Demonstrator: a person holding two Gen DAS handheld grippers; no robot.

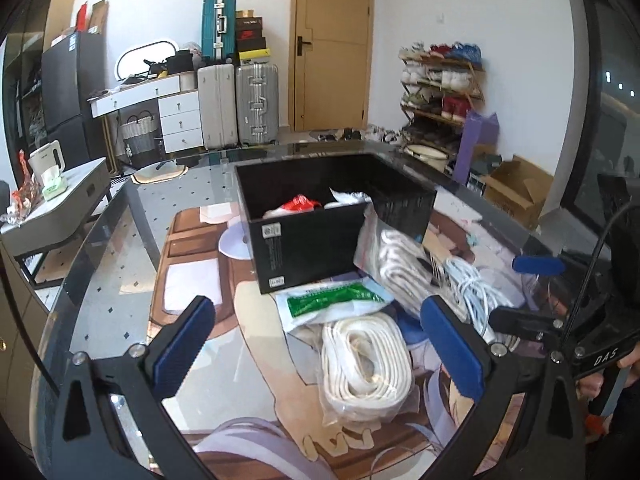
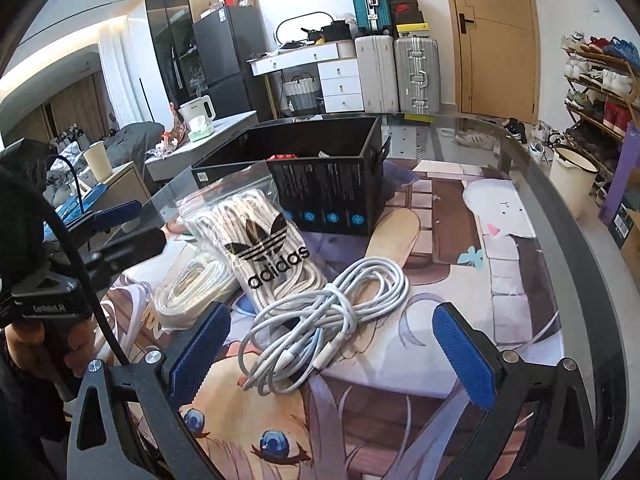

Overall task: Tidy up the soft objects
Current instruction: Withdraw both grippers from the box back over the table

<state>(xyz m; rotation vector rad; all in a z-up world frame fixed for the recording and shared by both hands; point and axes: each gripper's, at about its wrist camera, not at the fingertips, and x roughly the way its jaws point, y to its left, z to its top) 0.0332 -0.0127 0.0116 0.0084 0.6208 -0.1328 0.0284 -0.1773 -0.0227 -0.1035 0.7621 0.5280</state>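
An open black box stands mid-table and holds a red packet and white bags. In front of it lie a green-printed packet, an adidas bag of white laces, a bagged white cord coil and a loose white cable bundle. My left gripper is open, its fingers on either side of the bagged coil. My right gripper is open around the near end of the cable bundle.
The glass tabletop covers an illustrated mat. Its curved edge runs along the right, with a cream bucket and a shoe rack beyond. A side table with a kettle stands at the left. Hands hold both grippers.
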